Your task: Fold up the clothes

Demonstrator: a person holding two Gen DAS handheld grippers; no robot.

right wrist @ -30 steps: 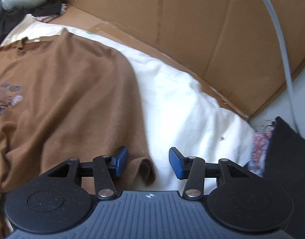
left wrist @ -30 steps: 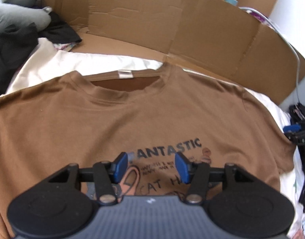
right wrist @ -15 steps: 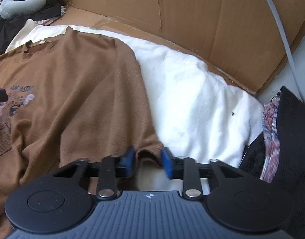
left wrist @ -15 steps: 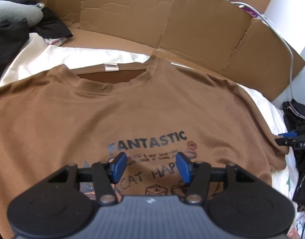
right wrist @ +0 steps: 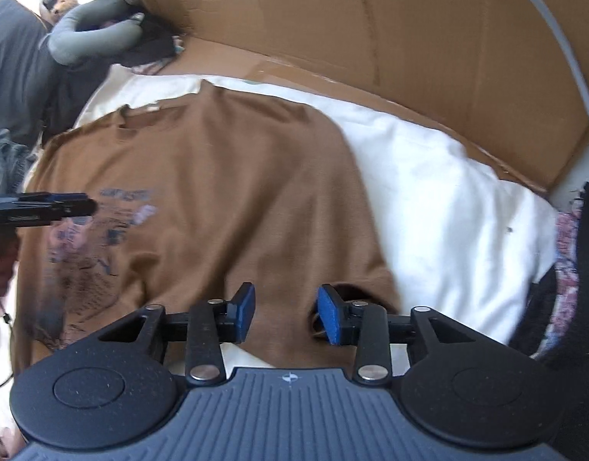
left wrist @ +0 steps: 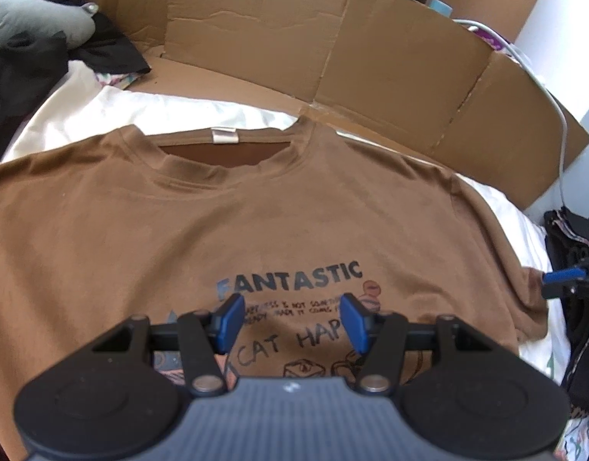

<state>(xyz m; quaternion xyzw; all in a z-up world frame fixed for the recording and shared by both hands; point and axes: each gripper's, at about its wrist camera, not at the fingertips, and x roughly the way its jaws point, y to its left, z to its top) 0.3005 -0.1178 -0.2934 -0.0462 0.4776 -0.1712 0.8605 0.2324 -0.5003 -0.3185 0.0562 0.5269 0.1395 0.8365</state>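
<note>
A brown T-shirt (left wrist: 225,230) lies front up on a white sheet (right wrist: 440,192), collar toward a cardboard wall (left wrist: 371,50). The left tongs (left wrist: 290,320) hover released above the chest print, nothing between the blue pads. The right tongs (right wrist: 286,313), jaws just reopened, stand released over the shirt's right sleeve, whose cloth lies between the pads (right wrist: 329,317) unpinched.
</note>
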